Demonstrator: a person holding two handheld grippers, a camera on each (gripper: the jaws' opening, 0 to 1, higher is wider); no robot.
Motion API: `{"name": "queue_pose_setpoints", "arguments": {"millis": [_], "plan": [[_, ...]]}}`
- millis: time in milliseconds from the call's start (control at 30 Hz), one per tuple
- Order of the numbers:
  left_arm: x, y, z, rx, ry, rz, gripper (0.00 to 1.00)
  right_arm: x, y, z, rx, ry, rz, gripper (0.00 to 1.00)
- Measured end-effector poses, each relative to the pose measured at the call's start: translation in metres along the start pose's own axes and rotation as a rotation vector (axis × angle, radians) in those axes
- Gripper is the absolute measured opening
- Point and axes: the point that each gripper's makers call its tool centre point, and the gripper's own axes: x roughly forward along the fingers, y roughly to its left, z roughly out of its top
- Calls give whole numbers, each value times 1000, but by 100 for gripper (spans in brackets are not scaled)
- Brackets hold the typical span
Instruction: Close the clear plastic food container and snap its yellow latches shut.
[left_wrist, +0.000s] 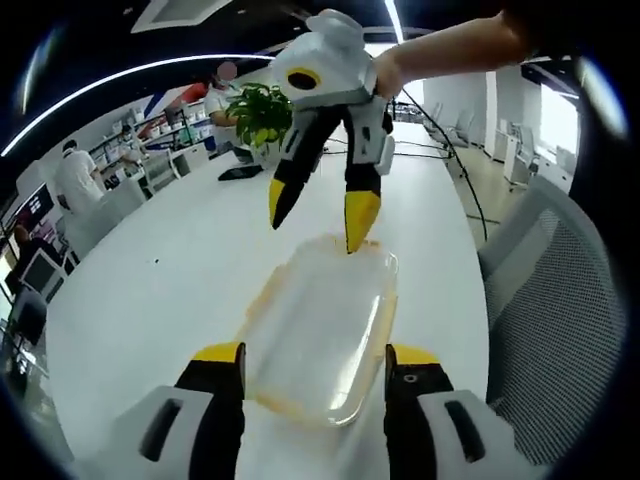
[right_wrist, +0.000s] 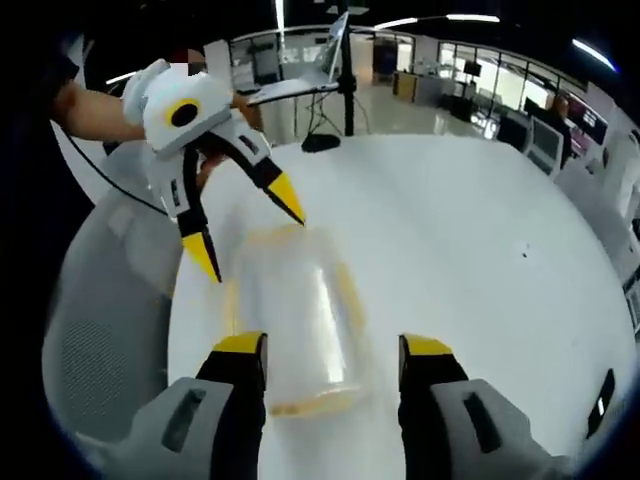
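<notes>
**Layout of the container and the two grippers on the table**

The food container (left_wrist: 322, 335) is lying on the table (left_wrist: 180, 270), with its lid on top. The left gripper (left_wrist: 315, 365) is standing at one end of it, jaws spread to either side; the right gripper (left_wrist: 318, 218) is facing it from the opposite end, one tip touching the far rim. A chair (left_wrist: 560, 300) is standing beside the table, and a plant (left_wrist: 258, 112) is sitting at the table's far end.
</notes>
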Motion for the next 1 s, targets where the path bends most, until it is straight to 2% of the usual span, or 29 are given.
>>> {"name": "queue_pose_setpoints", "arguments": {"millis": [367,533,767,1000], "plan": [[-2,3,-19,-109,16,26,63,-7,15,-23,52,-38,-52,55],[-1,3,-26,-125,24,38,63,-6,23,-30,70,-66,-89,57],[2,1,-33,-130,36,39,59,3,32,-45,88,-57,-104,56],[5,6,-38,-138,40,50,53,8,28,-46,98,-64,-151,51]]}}
